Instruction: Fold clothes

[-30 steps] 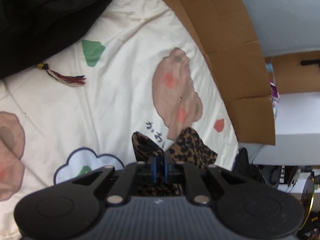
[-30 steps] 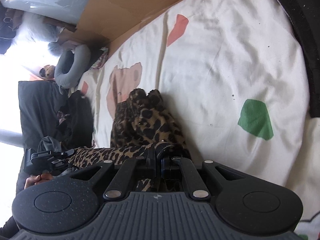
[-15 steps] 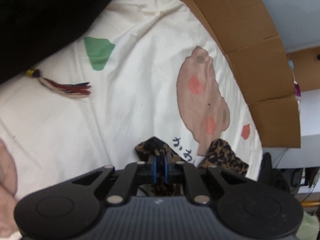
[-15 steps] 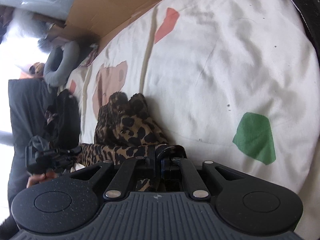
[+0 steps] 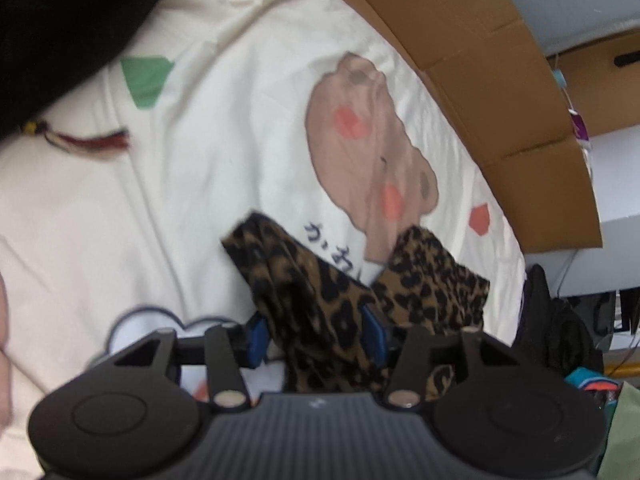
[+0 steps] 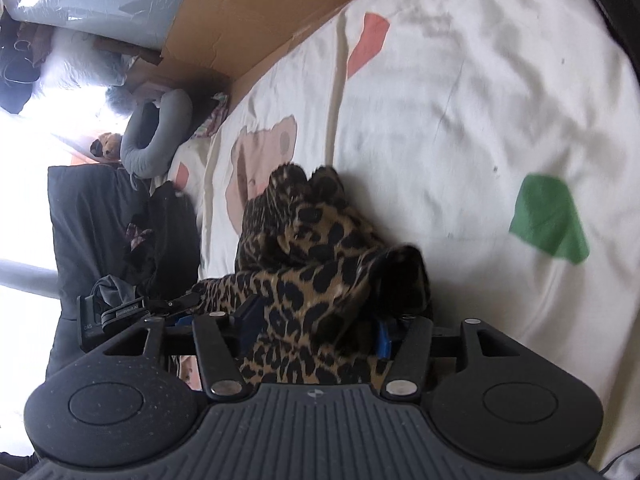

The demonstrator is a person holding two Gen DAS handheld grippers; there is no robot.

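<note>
Two grippers over one cream bedsheet [image 5: 224,168], both working one leopard-print garment [image 5: 320,300].

Left gripper [image 5: 316,330]:
- Jaws opening, blue pads set apart.
- Leopard-print garment between the pads as a loose dark fold; close to the right-hand pad, clear of the left-hand one. Not clamped.

Right gripper [image 6: 316,330]:
- Jaws opening, blue pads wide apart.
- Leopard-print garment [image 6: 320,264] bunched between the pads and heaped up ahead of them. Pressure of the pads on the cloth not evident (fabric hides most of the right-hand pad).

Position of the garment, relative to the brown bear print [image 5: 368,152] on the bedsheet:
- In the left wrist view, just below the bear print, in two lobes, one to each side of the dark lettering [image 5: 332,248] under the bear.
- The right-hand lobe overlapping the lower edge of the bear print.
- Resting crumpled on the bedsheet, not flat.

Other items, also relative to the bear print:
- Green patch [image 5: 146,80] and red tassel [image 5: 92,142], well to the left.
- Black fabric [image 5: 60,16], beyond them at upper left.
- Cardboard sheet [image 5: 500,92], just to the right, along the bed edge.
- Small red patch [image 5: 479,219], between bear and cardboard.

Right wrist view: grey neck pillow [image 6: 156,140] at the far end of the bedsheet.
</note>
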